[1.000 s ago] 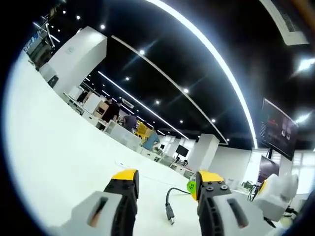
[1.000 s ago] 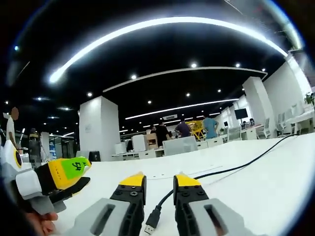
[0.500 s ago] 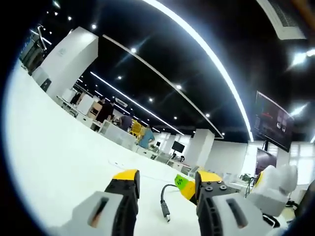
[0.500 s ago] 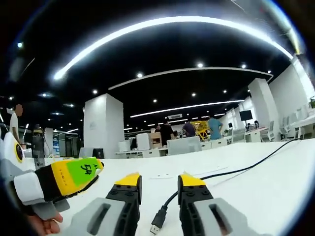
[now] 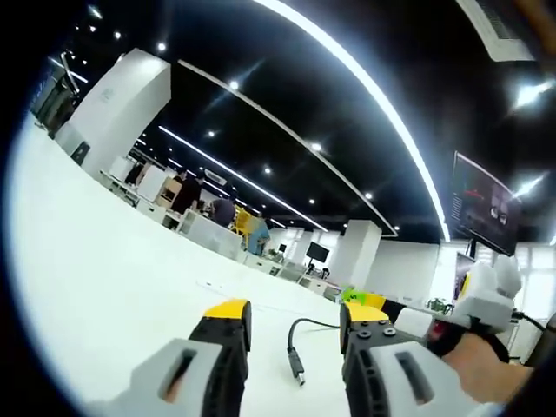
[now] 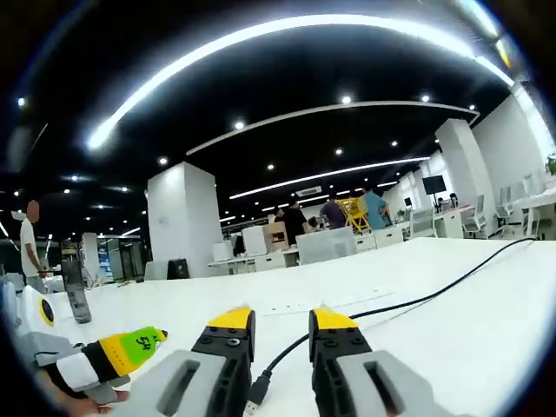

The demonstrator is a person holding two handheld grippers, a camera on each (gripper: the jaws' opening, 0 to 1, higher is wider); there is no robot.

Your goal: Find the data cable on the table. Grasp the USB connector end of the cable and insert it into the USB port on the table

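Observation:
The black data cable [image 6: 408, 300] runs across the white table [image 6: 452, 330] from the far right toward me. Its USB connector [image 6: 254, 395] lies low between the yellow-tipped jaws of my right gripper [image 6: 281, 319], which stand apart and are not clamped on it. In the left gripper view the same connector [image 5: 297, 373] rests on the table [image 5: 104, 287] in the wide gap of my open left gripper [image 5: 294, 314], touching neither jaw. The right gripper's green-tagged tip [image 5: 354, 298] pokes out behind my right jaw. The left gripper [image 6: 122, 350] lies low at the left, held by a hand.
A small flat pale piece [image 6: 287, 306] lies on the table beyond the jaws. A dark bottle-like object [image 6: 76, 291] stands at the far left. Desks, pillars and several people [image 6: 334, 213] fill the office far behind. A hand [image 5: 478, 373] holds the right gripper at lower right.
In the right gripper view the left gripper has dropped lower and drawn back, and the connector now sits lower between my jaws. In the left gripper view the hand has come into sight.

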